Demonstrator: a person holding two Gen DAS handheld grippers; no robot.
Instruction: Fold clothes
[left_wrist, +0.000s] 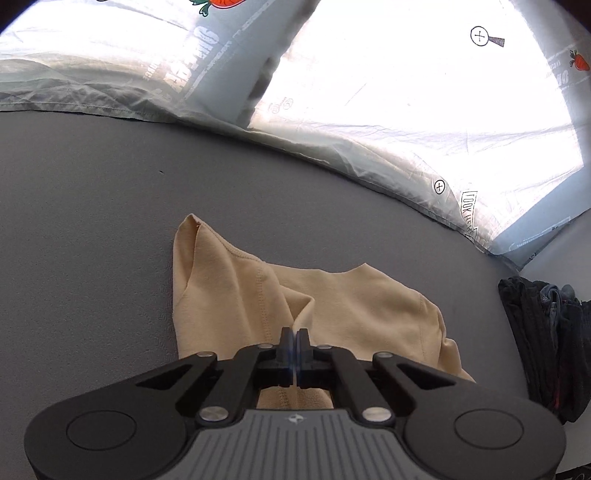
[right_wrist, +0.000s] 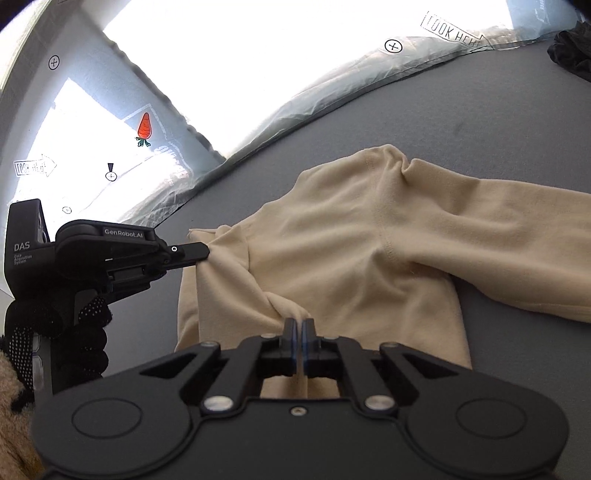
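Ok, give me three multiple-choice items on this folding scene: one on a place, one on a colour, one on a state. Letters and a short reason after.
1. Where does the dark clothes pile lie, as the left wrist camera sees it?
A. right of the garment
B. on top of the garment
C. under the printed sheet

2. What colour is the garment being folded?
A. navy
B. beige
C. red

3. How do the right tongs stand?
A. wide open above the fabric
B. shut on a pinch of fabric
C. shut on nothing

Answers:
1 A: the pile sits at the right edge of the grey surface, apart from the garment.
2 B: the cloth is pale beige all over.
3 B: a ridge of fabric rises between the closed pads, and the left tongs pinch the cloth likewise.
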